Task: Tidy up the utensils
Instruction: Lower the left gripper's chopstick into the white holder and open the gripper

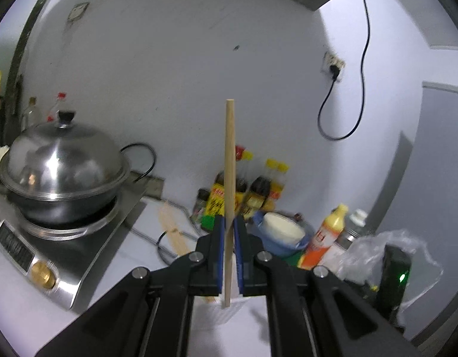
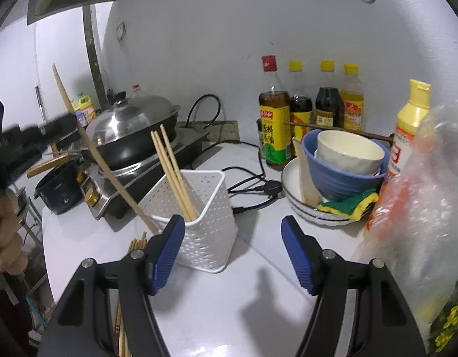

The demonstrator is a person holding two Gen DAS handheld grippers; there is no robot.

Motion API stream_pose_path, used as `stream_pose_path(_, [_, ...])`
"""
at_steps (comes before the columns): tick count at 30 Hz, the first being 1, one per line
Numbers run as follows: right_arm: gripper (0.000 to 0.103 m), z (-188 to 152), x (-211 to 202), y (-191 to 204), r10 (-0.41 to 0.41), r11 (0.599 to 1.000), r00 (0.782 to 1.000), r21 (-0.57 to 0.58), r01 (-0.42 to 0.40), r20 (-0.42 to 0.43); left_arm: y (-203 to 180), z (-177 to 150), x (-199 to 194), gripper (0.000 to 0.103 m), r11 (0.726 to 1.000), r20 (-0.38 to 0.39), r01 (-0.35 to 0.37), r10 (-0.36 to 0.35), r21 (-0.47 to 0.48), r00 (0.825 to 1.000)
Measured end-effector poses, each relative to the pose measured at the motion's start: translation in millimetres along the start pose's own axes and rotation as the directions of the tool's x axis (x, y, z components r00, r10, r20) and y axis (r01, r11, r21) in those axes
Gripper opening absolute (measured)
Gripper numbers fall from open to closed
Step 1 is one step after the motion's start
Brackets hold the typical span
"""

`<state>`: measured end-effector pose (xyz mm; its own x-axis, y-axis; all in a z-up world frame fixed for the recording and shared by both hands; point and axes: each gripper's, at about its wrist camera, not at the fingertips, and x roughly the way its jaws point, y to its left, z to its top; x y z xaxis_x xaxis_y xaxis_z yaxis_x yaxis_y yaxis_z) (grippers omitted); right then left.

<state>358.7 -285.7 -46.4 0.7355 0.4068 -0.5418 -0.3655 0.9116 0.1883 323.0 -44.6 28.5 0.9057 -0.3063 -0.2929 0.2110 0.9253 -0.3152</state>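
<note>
Chopstick (image 1: pixel 229 196) clamped between the blue pads of the left gripper (image 1: pixel 229 232), standing almost upright across the jaws, its long axis crossing the line of the fingers, with far more of its length above the pads than below; seen from the right wrist the same stick (image 2: pixel 104 163) slants down from that gripper toward the near left corner of the white perforated holder (image 2: pixel 199 208), its lower tip just beside the rim and, as far as I can judge, not yet inside; the holder sits straight ahead of the right gripper (image 2: pixel 232 253), close in and slightly toward its left finger, while it lies below and ahead of the left one (only a white corner shows under the stick in that view); two chopsticks (image 2: pixel 172 172) already lean in the holder; more chopsticks (image 2: pixel 136 244) lie on the counter by the right gripper's left finger; the right gripper's jaws stand well apart with nothing between them; the left hand is the one placed to make the drop
</note>
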Motion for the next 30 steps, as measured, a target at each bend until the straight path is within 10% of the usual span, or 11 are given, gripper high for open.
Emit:
stream_pose_path(15, [0.066, 3.3, 3.2, -18.8, -0.056, 0.998, 0.998, 0.013, 0.056, 0.012, 7.2, -16.2, 79.6, 0.006, 0.999, -0.118, 0.004, -0.010, -0.044, 0.993])
stream_pose_path(25, [0.066, 1.0, 8.4, -21.8, -0.072, 0.997, 0.997, 0.020, 0.072, 0.007, 23.0, -50.4, 125.0, 0.007, 0.997, -0.306, -0.041, 0.017, -0.071, 0.952])
stream_pose_path(30, [0.066, 0.5, 9.1, -19.5, -0.078, 0.997, 0.997, 0.016, 0.078, 0.003, 25.2, -51.5, 118.3, 0.053, 0.997, -0.305, -0.060, 0.042, -0.049, 0.951])
